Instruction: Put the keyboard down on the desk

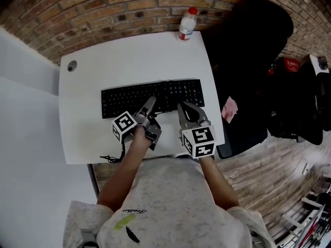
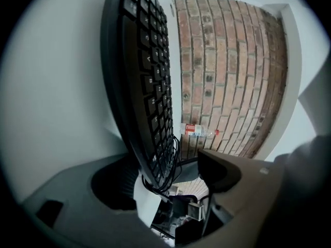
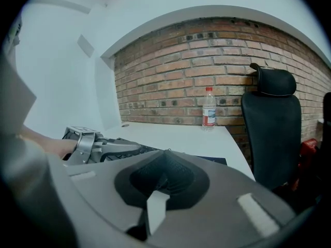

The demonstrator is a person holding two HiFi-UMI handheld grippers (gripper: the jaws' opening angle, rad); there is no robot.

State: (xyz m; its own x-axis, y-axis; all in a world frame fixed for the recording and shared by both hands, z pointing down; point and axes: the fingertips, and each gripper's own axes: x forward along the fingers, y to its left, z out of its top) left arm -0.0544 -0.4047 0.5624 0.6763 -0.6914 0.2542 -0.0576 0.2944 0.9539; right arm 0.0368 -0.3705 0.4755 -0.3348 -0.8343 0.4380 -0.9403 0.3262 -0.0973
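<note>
A black keyboard (image 1: 152,97) lies flat on the white desk (image 1: 129,61), near its front edge. My left gripper (image 1: 151,103) reaches the keyboard's front edge near the middle. In the left gripper view the keyboard (image 2: 147,87) stands between the wide-open jaws of my left gripper (image 2: 168,172), with gaps on both sides. My right gripper (image 1: 187,110) hovers at the front edge near the keyboard's right end. In the right gripper view, the jaws of my right gripper (image 3: 163,156) are shut with nothing between them, and the keyboard's right end (image 3: 209,160) and the left gripper (image 3: 98,148) show beyond.
A water bottle (image 1: 187,24) with a red cap stands at the desk's far edge by the brick wall. A black office chair (image 1: 248,50) stands right of the desk. The keyboard's cable (image 1: 111,158) hangs off the front edge. A cable hole (image 1: 71,65) sits at the far left corner.
</note>
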